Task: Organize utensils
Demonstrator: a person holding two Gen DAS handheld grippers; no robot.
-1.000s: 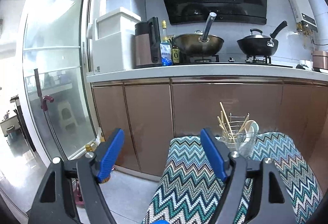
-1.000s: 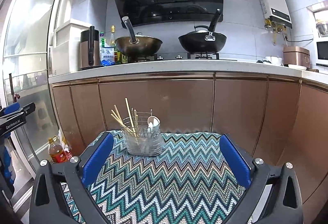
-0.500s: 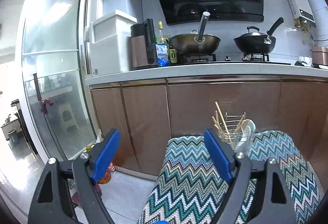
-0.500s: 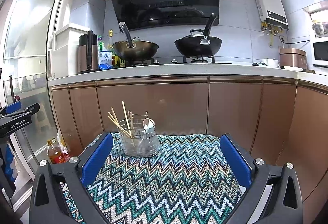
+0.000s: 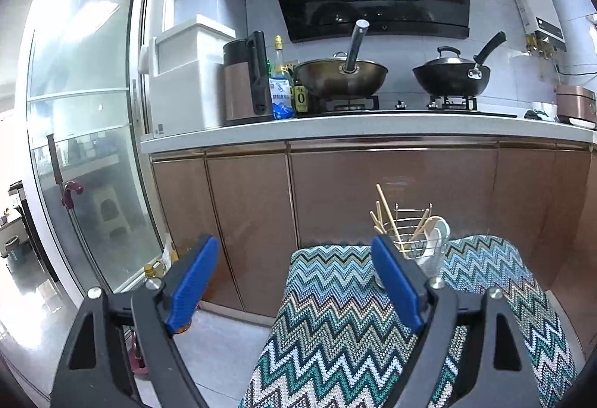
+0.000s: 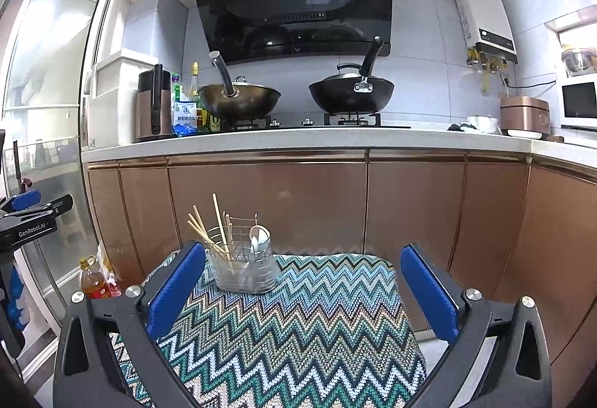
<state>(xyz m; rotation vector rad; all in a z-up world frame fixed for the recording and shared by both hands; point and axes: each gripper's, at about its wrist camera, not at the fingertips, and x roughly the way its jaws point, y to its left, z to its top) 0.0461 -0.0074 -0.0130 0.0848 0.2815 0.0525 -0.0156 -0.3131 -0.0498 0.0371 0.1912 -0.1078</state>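
Observation:
A wire utensil holder stands on the far left part of a table under a zigzag cloth. It holds wooden chopsticks and a white spoon. My right gripper hovers over the cloth just short of the holder, open wide with nothing between its blue pads. My left gripper hangs over the table's left edge, open and empty. The holder shows behind its right finger. Part of the left gripper shows at the left edge of the right wrist view.
Brown cabinet fronts rise right behind the table. On the counter above are two woks, a kettle and bottles. An oil bottle stands on the floor by a glass sliding door.
The left gripper's jaws have spread a little wider. The right gripper has drifted slightly, so the holder now sits a bit further left and lower in its view.

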